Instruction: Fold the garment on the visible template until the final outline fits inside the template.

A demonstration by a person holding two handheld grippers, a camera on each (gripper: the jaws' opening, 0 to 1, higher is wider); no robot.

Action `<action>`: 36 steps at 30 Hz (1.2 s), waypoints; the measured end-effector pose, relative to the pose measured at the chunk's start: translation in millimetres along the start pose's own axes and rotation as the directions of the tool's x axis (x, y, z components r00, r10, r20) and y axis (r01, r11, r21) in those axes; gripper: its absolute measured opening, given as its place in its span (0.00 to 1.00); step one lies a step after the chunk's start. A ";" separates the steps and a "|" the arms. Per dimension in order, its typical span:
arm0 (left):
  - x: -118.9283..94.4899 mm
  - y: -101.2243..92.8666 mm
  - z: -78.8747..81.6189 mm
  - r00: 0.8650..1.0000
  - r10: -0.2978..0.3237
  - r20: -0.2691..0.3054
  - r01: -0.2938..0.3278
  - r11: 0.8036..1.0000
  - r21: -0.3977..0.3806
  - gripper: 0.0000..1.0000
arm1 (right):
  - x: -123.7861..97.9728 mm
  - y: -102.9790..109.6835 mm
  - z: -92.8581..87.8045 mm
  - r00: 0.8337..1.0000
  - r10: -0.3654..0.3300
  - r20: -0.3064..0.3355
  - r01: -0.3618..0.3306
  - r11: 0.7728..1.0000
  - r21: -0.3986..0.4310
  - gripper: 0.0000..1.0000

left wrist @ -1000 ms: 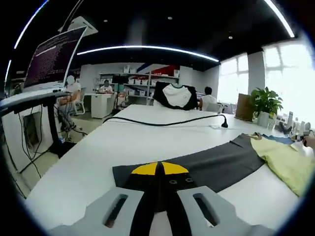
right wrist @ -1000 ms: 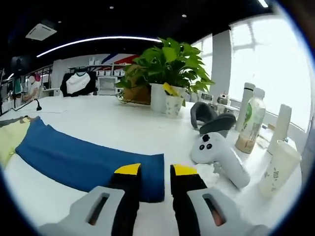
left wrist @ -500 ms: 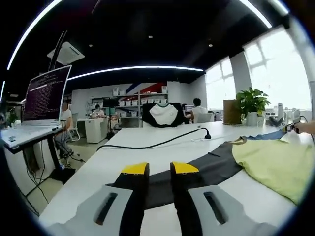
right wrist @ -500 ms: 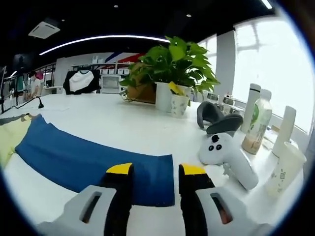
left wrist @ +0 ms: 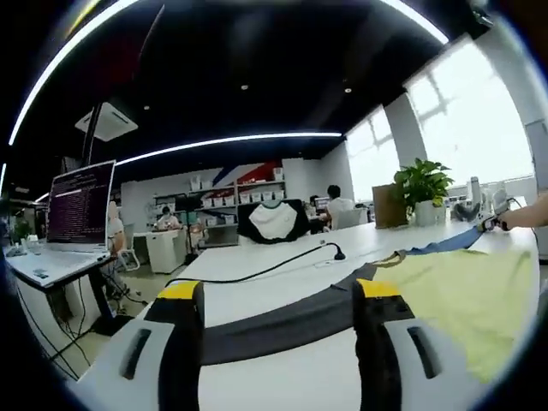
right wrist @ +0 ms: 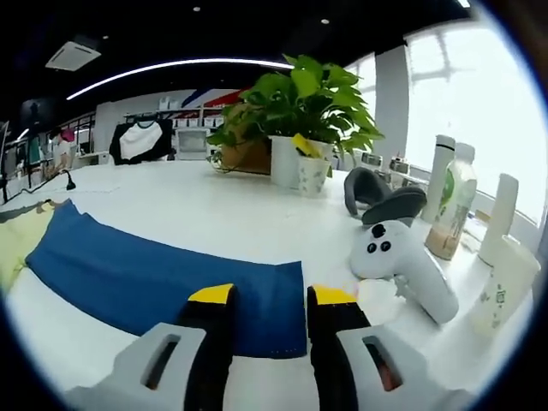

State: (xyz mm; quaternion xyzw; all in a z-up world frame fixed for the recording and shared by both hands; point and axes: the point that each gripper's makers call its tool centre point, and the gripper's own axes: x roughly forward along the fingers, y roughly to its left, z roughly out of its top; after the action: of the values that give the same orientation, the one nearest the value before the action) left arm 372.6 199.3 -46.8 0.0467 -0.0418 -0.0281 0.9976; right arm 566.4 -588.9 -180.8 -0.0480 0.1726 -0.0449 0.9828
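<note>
The garment lies spread on the white table [left wrist: 278,372]. It has a dark grey sleeve [left wrist: 282,321], a yellow-green body [left wrist: 458,287] and a blue sleeve [left wrist: 445,241]. My left gripper [left wrist: 278,289] stands wide open just in front of the dark sleeve's end, holding nothing. In the right gripper view the blue sleeve [right wrist: 145,274] runs from the left to its cuff, which lies between the yellow tips of my right gripper [right wrist: 271,295]. That gripper is open, low over the cloth. A strip of the yellow-green body [right wrist: 13,240] shows at the far left.
A white hand controller [right wrist: 398,261], a bottle [right wrist: 451,214] and a cup [right wrist: 505,282] stand right of the blue cuff, with a potted plant [right wrist: 300,103] behind. A black cable [left wrist: 257,272] crosses the table. A laptop [left wrist: 77,210] sits at the left. People sit far back.
My left gripper was shut on the dark sleeve's end, then let go and opened wide while lifting back. My right gripper's jaws widened a little around the blue cuff.
</note>
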 end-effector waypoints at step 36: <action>-65.7 -48.8 17.8 1.000 -0.019 0.011 0.019 1.000 -0.010 1.00 | 2.5 7.8 -1.4 1.000 -0.002 -0.011 0.002 1.000 -0.022 0.00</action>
State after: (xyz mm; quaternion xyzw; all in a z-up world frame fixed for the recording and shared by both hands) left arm 303.2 153.1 -39.1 0.0418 -0.0468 -0.0380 0.9973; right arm 568.8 -581.5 -183.7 -0.0586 0.1783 -0.0445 0.9812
